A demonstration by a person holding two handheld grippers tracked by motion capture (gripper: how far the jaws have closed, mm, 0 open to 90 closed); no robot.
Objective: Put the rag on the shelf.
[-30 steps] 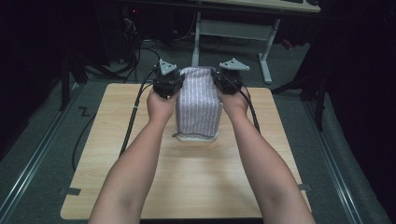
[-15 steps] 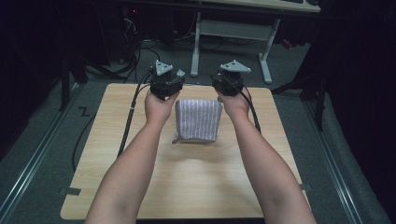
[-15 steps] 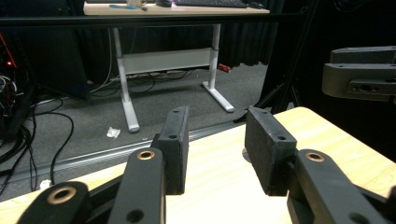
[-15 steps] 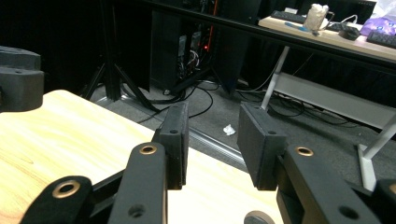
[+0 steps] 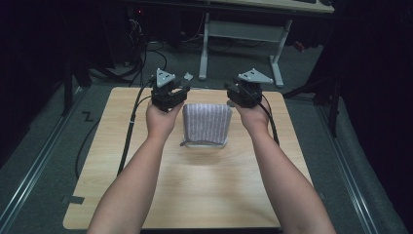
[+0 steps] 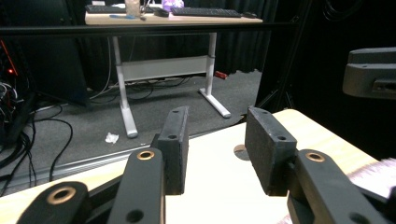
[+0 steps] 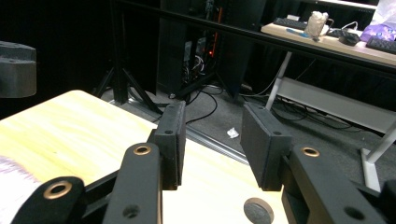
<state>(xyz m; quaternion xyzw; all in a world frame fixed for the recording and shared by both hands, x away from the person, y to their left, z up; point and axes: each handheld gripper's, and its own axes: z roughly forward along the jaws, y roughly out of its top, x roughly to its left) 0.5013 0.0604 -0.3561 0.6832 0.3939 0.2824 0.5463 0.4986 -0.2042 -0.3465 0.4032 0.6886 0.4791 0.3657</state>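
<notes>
Folded striped cloth (image 5: 206, 124) lies flat on the counter (image 5: 195, 195), flanked by left hand-held gripper (image 5: 168, 97) and right hand-held gripper (image 5: 242, 94), jaws just opened, empty, apparently having released it.

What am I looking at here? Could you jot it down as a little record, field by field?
Setting: a wooden table in a dark room
Who works: a person, forearms coming in from the near edge
Left gripper: jaws just opened, nothing between them, beside the cloth's left edge
Right gripper: jaws just opened, nothing between them, beside the cloth's right edge
Thing in hand: a folded striped cloth, lying flat between the two grippers
Contact: neither gripper holds the cloth
Background: a desk with keyboards on it
</notes>
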